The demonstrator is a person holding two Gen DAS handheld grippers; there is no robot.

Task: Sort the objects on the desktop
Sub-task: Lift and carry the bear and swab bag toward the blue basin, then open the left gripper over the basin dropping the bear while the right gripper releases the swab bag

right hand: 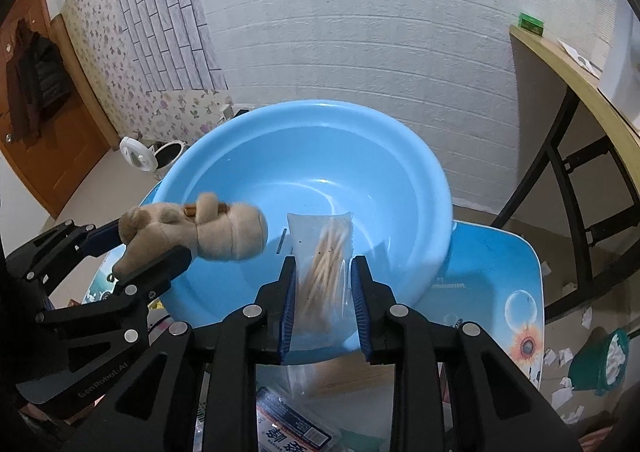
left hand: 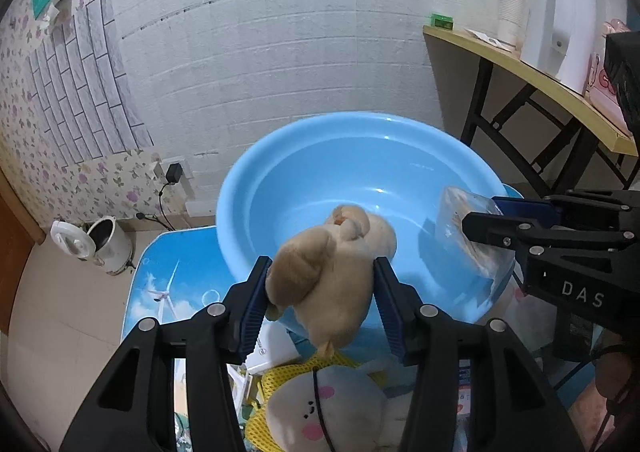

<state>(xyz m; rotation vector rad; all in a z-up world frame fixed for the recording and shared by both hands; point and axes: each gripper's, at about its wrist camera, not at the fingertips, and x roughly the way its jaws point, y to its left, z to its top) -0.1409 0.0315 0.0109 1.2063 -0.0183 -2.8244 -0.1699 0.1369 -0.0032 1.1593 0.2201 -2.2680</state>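
My left gripper (left hand: 320, 284) is shut on a tan plush toy (left hand: 328, 276) and holds it over the near rim of a big blue basin (left hand: 360, 156). The toy also shows in the right wrist view (right hand: 200, 232), held by the left gripper (right hand: 148, 248). My right gripper (right hand: 324, 288) is shut on a clear bag of wooden sticks (right hand: 324, 264) above the basin (right hand: 304, 156) near its front rim. In the left wrist view that bag (left hand: 468, 228) hangs from the right gripper (left hand: 486, 214) over the basin's right side. The basin holds nothing that I can see.
The basin stands on a blue picture-printed table (right hand: 492, 292). Below my left gripper lie a white plush with pink cheeks (left hand: 316, 408), a yellow mesh bag (left hand: 276, 380) and a white box (left hand: 272, 348). A printed packet (right hand: 292, 428) lies near the right gripper. A wooden side table (left hand: 532, 72) stands right.
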